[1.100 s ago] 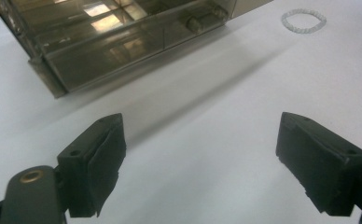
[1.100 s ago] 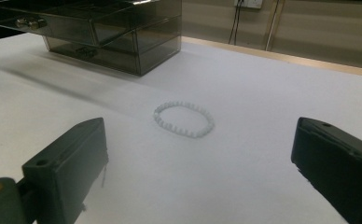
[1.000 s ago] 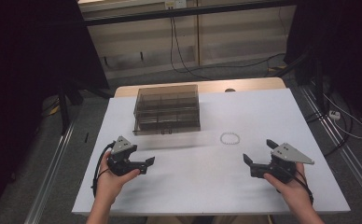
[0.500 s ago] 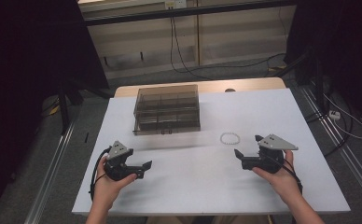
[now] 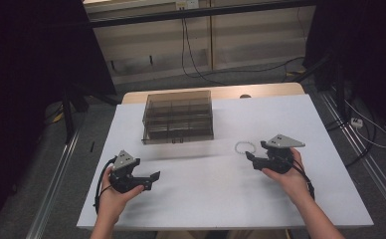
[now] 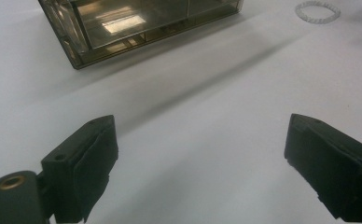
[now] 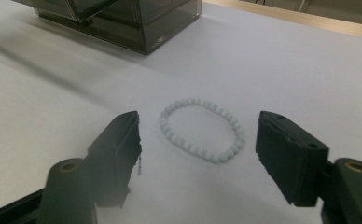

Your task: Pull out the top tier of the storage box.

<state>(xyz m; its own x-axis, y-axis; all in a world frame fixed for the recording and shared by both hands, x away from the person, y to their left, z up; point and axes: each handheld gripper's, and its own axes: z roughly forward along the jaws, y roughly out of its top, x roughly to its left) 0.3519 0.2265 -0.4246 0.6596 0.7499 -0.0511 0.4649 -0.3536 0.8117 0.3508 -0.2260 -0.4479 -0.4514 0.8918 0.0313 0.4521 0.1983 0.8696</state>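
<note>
Just right tongs (image 7: 198, 154) closing, bracelet (image 7: 201, 129) (untouched) between.

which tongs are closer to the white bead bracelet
Right. The right tongs sit just short of the bracelet, jaws apart and closing, nothing touching yet. The left tongs are far across the table, at its near left.

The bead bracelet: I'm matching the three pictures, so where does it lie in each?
High view: the bead bracelet lies on the white table, right of centre, just ahead of the right tongs.
Left gripper view: bead bracelet at the top right corner.
Right gripper view: bead bracelet mid-frame, beyond the open jaws.
Shared landmark: the smoky clear drawer box.
</note>
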